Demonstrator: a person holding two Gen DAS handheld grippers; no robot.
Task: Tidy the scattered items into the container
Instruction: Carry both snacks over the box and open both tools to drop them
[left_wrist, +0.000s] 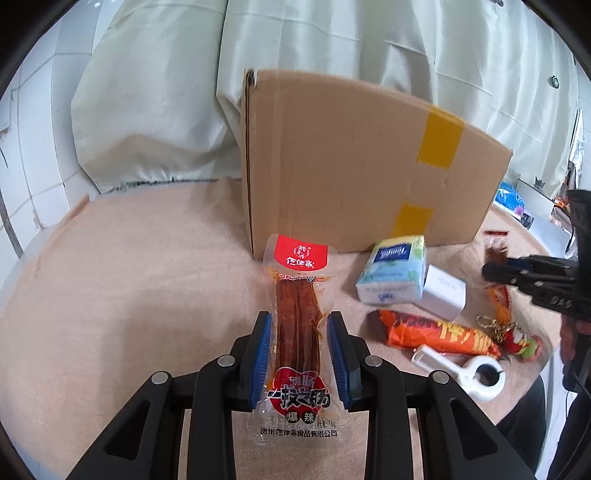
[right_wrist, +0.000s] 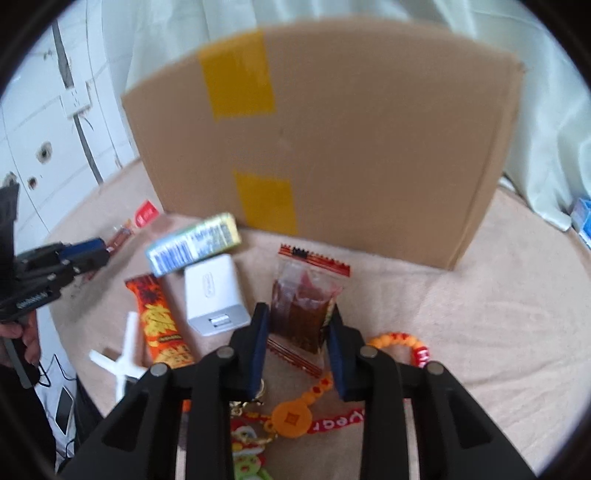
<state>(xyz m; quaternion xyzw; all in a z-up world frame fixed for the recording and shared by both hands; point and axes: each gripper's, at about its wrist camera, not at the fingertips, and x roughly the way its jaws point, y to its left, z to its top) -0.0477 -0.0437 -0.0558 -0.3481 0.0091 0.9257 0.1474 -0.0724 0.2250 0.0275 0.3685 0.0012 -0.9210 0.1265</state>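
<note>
My left tongs (left_wrist: 300, 354) pinch the spicy strip packet (left_wrist: 298, 325); my right tongs (right_wrist: 297, 350) clamp the dark snack pouch (right_wrist: 306, 299). Both hang near the table's middle, before the cardboard box (left_wrist: 354, 166); I should lift clear over its rim before releasing.

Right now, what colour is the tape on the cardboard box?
Yellow tape on the cardboard box; clearest in the left wrist view.

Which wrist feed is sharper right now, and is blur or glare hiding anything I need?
Left wrist view: sharp, print on the spicy strip packet between the left gripper pads is readable; only fisheye bending on the cardboard box. Right wrist view: soft blur throughout, snack packet at the right gripper smeared, no strong glare.
</note>
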